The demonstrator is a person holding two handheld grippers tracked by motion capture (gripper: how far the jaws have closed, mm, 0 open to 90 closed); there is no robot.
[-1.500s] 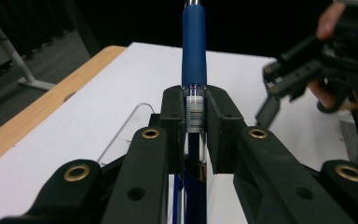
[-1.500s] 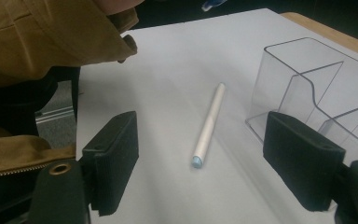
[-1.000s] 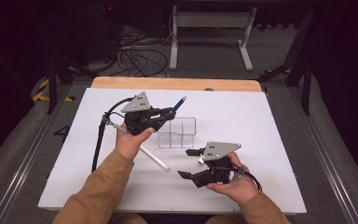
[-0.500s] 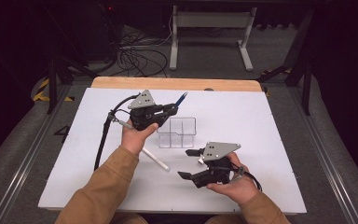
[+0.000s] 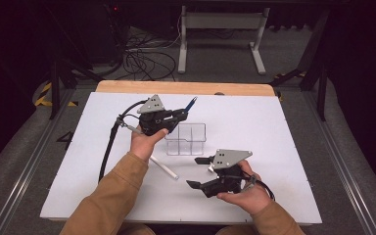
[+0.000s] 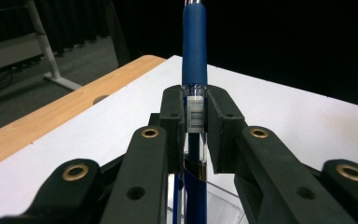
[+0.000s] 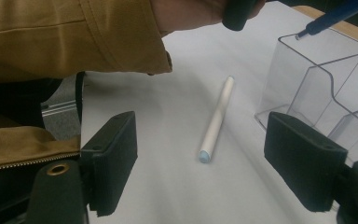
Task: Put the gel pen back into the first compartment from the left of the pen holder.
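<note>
White matte tabletop; left tongs clamp glossy blue pen.

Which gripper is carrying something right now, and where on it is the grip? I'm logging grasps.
The left gripper is shut on the blue pen, clamped on its clear barrel just below the blue rubber grip. The right gripper is open, holding nothing.

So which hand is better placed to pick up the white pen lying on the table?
Right. Its gripper is open, and the white pen lies directly ahead between its fingers. The left gripper is shut on the blue pen.
</note>
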